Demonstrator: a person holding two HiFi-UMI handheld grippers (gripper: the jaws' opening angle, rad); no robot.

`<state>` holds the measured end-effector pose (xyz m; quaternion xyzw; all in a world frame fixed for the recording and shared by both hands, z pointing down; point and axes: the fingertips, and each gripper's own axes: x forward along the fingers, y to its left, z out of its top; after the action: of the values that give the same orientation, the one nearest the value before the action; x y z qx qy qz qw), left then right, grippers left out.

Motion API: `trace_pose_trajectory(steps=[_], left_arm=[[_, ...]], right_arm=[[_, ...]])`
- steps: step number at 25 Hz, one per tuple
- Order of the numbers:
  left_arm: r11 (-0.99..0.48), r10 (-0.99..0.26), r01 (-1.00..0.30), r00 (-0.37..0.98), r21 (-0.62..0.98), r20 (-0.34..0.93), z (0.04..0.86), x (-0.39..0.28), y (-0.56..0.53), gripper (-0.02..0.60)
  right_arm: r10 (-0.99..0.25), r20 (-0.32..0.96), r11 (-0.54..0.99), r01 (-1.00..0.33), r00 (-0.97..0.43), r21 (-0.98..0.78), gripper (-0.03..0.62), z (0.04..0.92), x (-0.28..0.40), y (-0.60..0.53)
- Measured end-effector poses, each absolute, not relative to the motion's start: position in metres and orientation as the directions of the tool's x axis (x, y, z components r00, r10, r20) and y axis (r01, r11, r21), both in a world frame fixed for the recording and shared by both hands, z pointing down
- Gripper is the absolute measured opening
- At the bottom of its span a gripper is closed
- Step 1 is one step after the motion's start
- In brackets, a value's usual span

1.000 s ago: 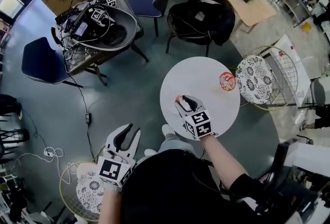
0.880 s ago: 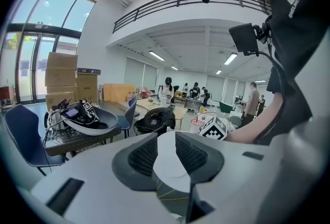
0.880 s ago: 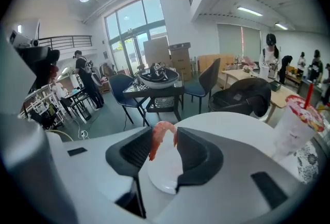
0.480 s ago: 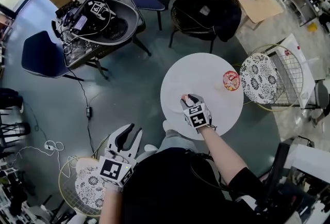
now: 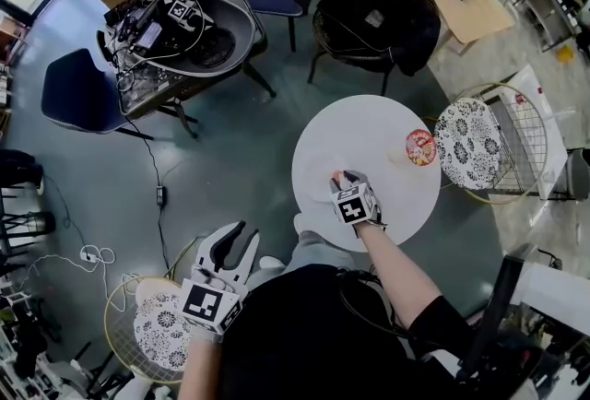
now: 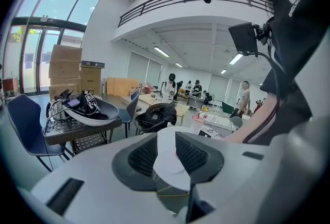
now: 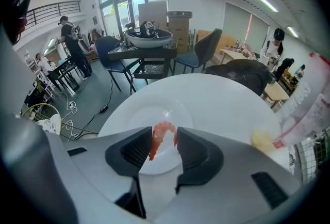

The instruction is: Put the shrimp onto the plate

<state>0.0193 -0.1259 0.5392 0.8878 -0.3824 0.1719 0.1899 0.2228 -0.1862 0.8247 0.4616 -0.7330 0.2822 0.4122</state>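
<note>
My right gripper (image 5: 339, 178) hangs over the near left part of the round white table (image 5: 387, 131), shut on a pink shrimp (image 7: 158, 140). In the right gripper view the shrimp dangles between the jaws just above a white plate (image 7: 133, 117). The head view shows that plate (image 5: 316, 170) only faintly against the tabletop. My left gripper (image 5: 232, 240) is held low and off the table at the lower left, open with nothing between its jaws (image 6: 166, 153).
A red-printed cup (image 5: 420, 147) stands at the table's right edge, with a small yellow piece (image 7: 263, 139) near it. Wire chairs with patterned cushions sit at the right (image 5: 470, 142) and lower left (image 5: 161, 331). A dark table with cables (image 5: 175, 29) stands far left.
My right gripper has moved forward over the table with the shrimp, and now hangs over the plate. The left gripper has stayed in place.
</note>
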Motion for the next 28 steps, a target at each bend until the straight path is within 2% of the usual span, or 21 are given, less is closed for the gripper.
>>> trace_pose_trajectory(steps=[15, 28], left_arm=[[-0.625, -0.626, -0.755, 0.636, 0.198, 0.451, 0.539, 0.013, -0.114, 0.092], [-0.609, -0.654, -0.768, 0.627, 0.198, 0.423, 0.534, 0.001, -0.105, 0.094]], right_arm=[[-0.415, 0.886, 0.416, -0.909, -0.206, -0.016, 0.158, 0.840, 0.226, -0.176], [-0.486, 0.844, 0.409, -0.913, -0.227, -0.010, 0.160, 0.796, 0.216, -0.181]])
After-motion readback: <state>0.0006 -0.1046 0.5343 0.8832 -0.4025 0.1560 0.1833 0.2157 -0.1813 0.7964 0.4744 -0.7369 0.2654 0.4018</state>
